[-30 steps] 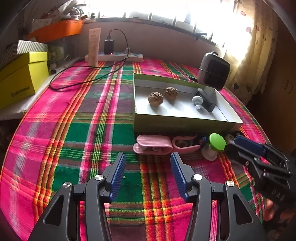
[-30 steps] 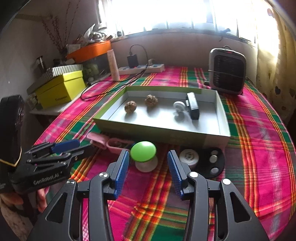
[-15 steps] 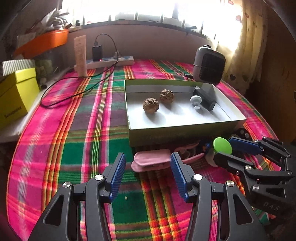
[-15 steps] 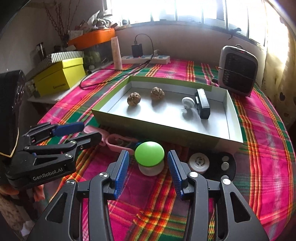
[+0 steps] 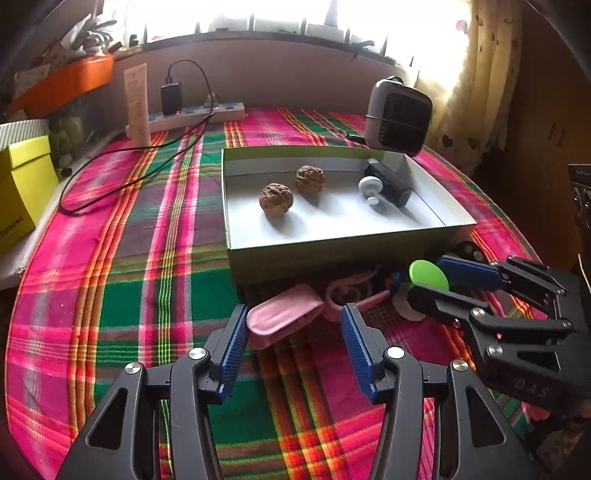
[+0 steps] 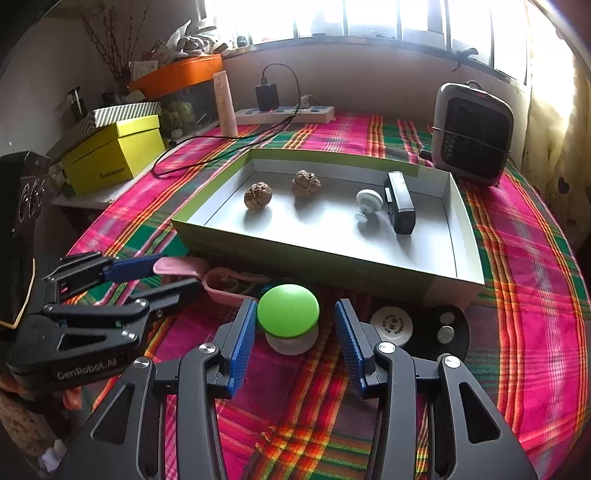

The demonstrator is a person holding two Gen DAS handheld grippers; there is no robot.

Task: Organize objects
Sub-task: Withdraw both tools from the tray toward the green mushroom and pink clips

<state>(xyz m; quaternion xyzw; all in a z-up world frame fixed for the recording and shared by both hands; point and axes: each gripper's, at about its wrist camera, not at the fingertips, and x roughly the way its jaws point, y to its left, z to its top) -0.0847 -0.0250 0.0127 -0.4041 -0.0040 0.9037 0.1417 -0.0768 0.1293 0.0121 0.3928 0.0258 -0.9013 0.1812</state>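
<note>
right gripper, fingers spread, brackets the green-capped white mushroom-shaped toy on the plaid desk; squeeze the cap evenly so it can't squirt out. left gripper, spread too, faces the pink plastic clip. the shallow green cardboard box holds two walnuts, a white knob and a black block.

Bright window far side, blown out. Curtain at right. Plaid tablecloth covers table; brown wall under sill.

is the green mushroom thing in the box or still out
Out. The green mushroom thing stands upright on the cloth before the box, between the open right gripper fingers.
</note>
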